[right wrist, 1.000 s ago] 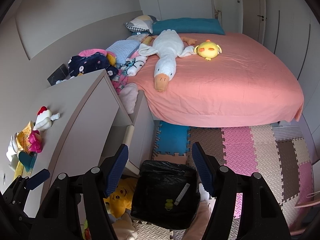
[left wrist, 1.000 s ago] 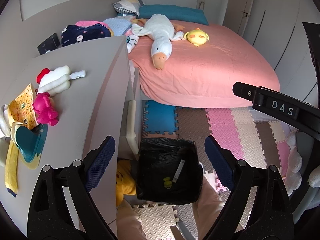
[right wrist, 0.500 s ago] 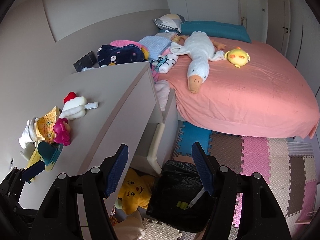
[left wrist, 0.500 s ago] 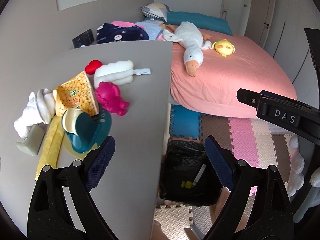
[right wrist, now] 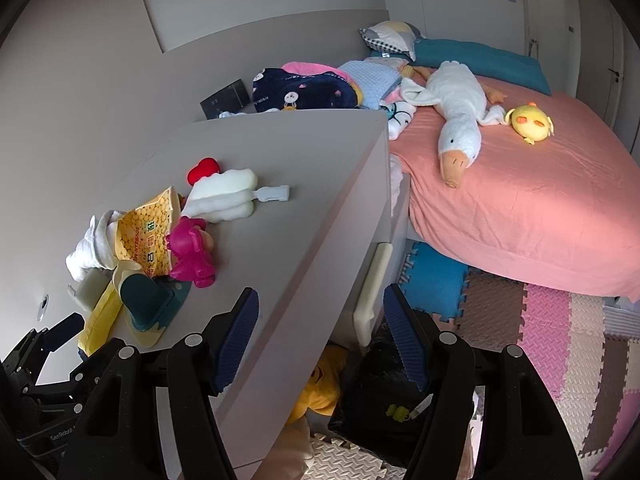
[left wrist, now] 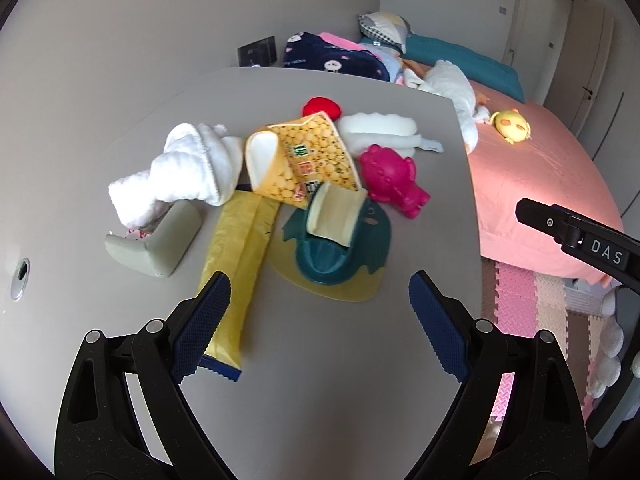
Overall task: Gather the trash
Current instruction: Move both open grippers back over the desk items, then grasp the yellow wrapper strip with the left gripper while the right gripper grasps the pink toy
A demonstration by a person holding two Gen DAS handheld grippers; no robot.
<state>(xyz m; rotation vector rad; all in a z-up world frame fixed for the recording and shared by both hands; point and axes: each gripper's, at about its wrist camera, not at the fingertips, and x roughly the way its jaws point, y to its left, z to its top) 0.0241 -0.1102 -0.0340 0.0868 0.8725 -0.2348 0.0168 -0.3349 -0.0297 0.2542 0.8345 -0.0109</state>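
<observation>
On the grey desk (left wrist: 320,400) lies a pile that includes a yellow dotted snack bag (left wrist: 308,156) and a long yellow wrapper (left wrist: 240,264). My left gripper (left wrist: 316,320) hovers open over the desk's near part, holding nothing, and its left fingertip overlaps the wrapper's near end in the picture. My right gripper (right wrist: 320,336) is open and empty above the desk's right edge. Below it stands a black-bagged trash bin (right wrist: 372,384) with a white strip (right wrist: 420,404) and a yellow-green scrap inside. The snack bag (right wrist: 148,232) also shows at the left of the right wrist view.
Around the bag lie a pink toy (left wrist: 390,180), a teal bib (left wrist: 340,248), a white cloth (left wrist: 188,168), a grey-green holder (left wrist: 160,248) and a white plush (left wrist: 376,130). To the right are a pink bed (right wrist: 540,200) and foam mats (right wrist: 560,340). A yellow plush (right wrist: 320,388) sits under the desk.
Both grippers have swung left from the bin toward the desk. The left view now looks down on the desk pile and the bin has left it. Both jaws stayed open.
</observation>
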